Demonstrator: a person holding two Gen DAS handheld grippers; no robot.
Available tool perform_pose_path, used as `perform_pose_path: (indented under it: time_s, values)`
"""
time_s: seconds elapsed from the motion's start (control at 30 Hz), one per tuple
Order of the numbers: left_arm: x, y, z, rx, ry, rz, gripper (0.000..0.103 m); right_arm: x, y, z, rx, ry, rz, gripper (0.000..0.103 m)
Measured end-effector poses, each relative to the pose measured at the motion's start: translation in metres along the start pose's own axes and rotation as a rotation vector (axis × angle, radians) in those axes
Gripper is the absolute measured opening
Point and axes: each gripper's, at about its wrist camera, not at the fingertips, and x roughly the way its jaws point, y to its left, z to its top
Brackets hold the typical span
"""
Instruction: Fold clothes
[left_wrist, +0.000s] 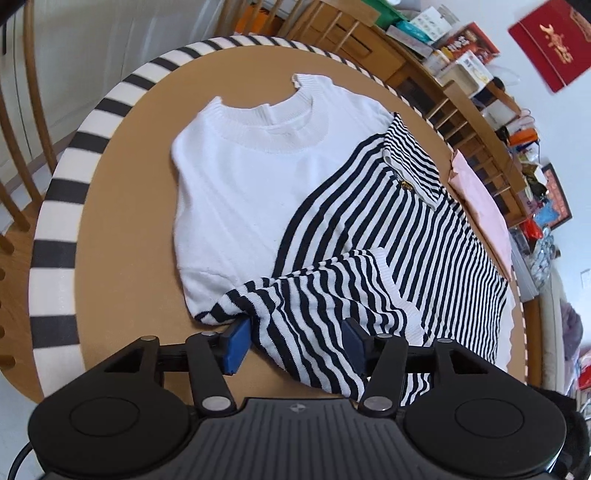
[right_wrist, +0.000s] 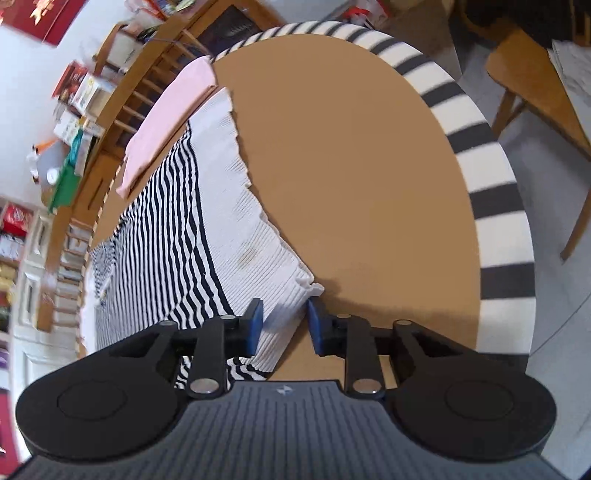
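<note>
A knit top lies flat on the round brown table (left_wrist: 125, 206). Its white half (left_wrist: 251, 177) with the round neckline is to the left and its navy-and-white striped half (left_wrist: 424, 236) to the right. The striped sleeve (left_wrist: 314, 302) is bunched toward me, between the blue pads of my left gripper (left_wrist: 295, 343), which stands open around it. In the right wrist view the white ribbed hem (right_wrist: 251, 236) borders the striped part (right_wrist: 166, 229). My right gripper (right_wrist: 284, 328) is open, one pad on each side of the hem's near corner.
A folded pink cloth (left_wrist: 480, 199) (right_wrist: 166, 110) lies at the table's far edge by the top. The table has a black-and-white striped rim (right_wrist: 491, 206). Wooden chairs (right_wrist: 535, 92) (left_wrist: 22, 147) and a cluttered wooden shelf (left_wrist: 461, 74) surround it. Bare tabletop (right_wrist: 351, 166) lies right of the hem.
</note>
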Motion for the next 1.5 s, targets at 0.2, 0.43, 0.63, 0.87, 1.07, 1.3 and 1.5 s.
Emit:
perform_pose_path:
  time_s: [0.2,0.43,0.63,0.87,1.07,1.3,1.5]
  values:
    - [0.004,0.012,0.001,-0.068,0.010,-0.012,0.010,-0.004,0.007,-0.007,-0.068,0.013,-0.023,0.005]
    - [-0.012,0.025,-0.001,-0.045,0.001,0.025,0.009,-0.020,0.011,-0.017,-0.120,0.054,-0.032,0.005]
    - [-0.042,0.041,-0.001,-0.044,-0.009,0.025,0.009,-0.046,0.011,-0.037,-0.122,0.098,-0.020,0.005]
    - [-0.080,0.055,0.002,-0.050,0.027,0.030,0.009,-0.075,0.001,-0.064,-0.041,0.219,-0.029,0.005]
    - [-0.091,0.038,0.024,-0.013,0.027,0.000,0.009,-0.080,0.016,-0.061,-0.023,0.234,0.003,0.005]
    - [-0.074,-0.035,0.093,0.196,-0.013,-0.037,0.009,-0.077,0.054,0.000,-0.082,0.170,0.042,0.005]
    - [-0.016,-0.113,0.155,0.307,-0.022,-0.040,0.009,-0.053,0.076,0.068,-0.110,0.149,0.027,0.005]
